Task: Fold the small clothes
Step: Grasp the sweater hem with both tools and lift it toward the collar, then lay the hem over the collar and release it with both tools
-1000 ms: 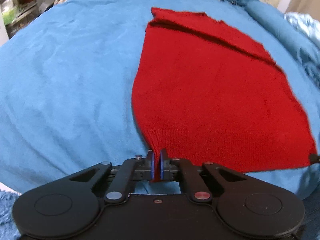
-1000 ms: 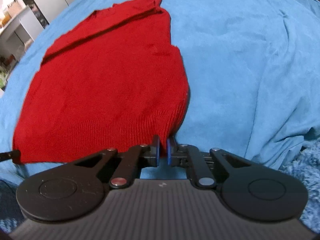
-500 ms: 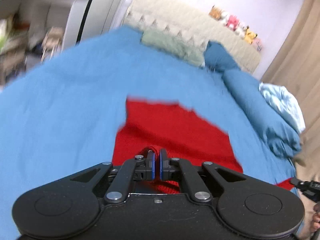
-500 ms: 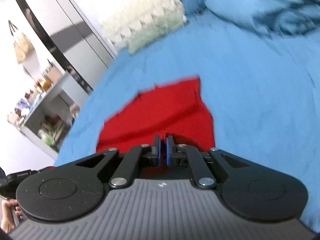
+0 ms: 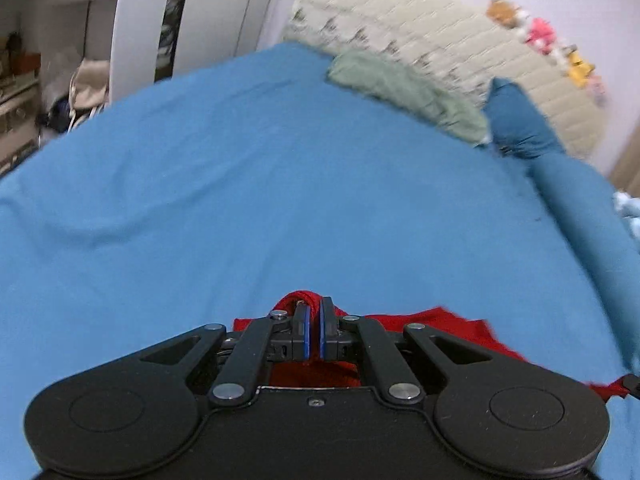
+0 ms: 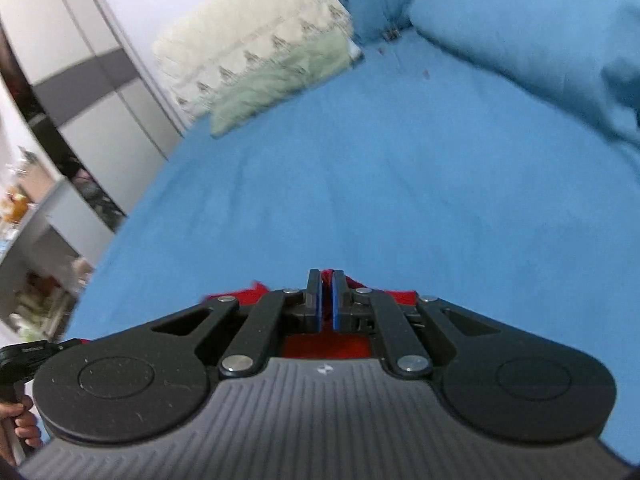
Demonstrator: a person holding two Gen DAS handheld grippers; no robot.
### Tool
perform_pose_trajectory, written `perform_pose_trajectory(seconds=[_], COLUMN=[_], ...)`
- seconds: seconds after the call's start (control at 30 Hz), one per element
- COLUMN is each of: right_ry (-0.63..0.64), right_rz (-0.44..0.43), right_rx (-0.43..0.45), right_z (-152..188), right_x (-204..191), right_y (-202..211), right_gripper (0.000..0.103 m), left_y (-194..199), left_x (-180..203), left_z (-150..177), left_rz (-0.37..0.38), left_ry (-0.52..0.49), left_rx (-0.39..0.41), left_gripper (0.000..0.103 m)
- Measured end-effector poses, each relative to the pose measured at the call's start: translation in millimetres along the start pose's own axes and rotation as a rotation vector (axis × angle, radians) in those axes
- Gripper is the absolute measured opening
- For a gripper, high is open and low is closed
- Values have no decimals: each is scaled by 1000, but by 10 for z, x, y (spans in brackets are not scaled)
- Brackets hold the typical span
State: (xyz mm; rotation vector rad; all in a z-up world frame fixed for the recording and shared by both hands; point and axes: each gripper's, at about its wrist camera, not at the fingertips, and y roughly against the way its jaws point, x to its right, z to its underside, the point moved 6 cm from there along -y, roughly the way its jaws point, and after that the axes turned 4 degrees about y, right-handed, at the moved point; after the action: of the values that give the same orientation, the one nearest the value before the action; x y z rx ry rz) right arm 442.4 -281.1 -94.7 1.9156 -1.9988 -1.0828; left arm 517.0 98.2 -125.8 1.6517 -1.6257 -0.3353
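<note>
Grippers clamp the red garment's hem

Your left gripper (image 5: 312, 330) and right gripper (image 6: 326, 306) each pinch a corner of the red garment (image 5: 448, 326), likely to carry the hem over for a fold. It hangs beneath both, trailing toward 6 o'clock, with the blue bed (image 5: 280, 200) stretching toward 12 o'clock.
</note>
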Motion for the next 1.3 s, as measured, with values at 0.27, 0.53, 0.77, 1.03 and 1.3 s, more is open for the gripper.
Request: perform_pose_trajectory(seconds=[0.27,0.53,0.77,1.03,1.3], right_ry=[-1,28,269,270,316], right_rz=[32,34,-44,45,64], right_rx=[34,48,43,-51,-89], right_z=[-91,-44,583,1219,1092], right_x=[138,145,-313,-167,-225], right_y=[-599,-620,-88,-358,-326], right_gripper=[19,59,91,92,95], left_y=[-538,-426,337,113,25], left_x=[28,86,205,45,188], left_z=[-130,-90,495,1301,1221], left_rz=[-21,-42,73,22,67], left_ry=[19,-43,-242,-322,-361], left_rx=[-9,44,51,-70,-220], left_gripper=[4,39,68,68,100])
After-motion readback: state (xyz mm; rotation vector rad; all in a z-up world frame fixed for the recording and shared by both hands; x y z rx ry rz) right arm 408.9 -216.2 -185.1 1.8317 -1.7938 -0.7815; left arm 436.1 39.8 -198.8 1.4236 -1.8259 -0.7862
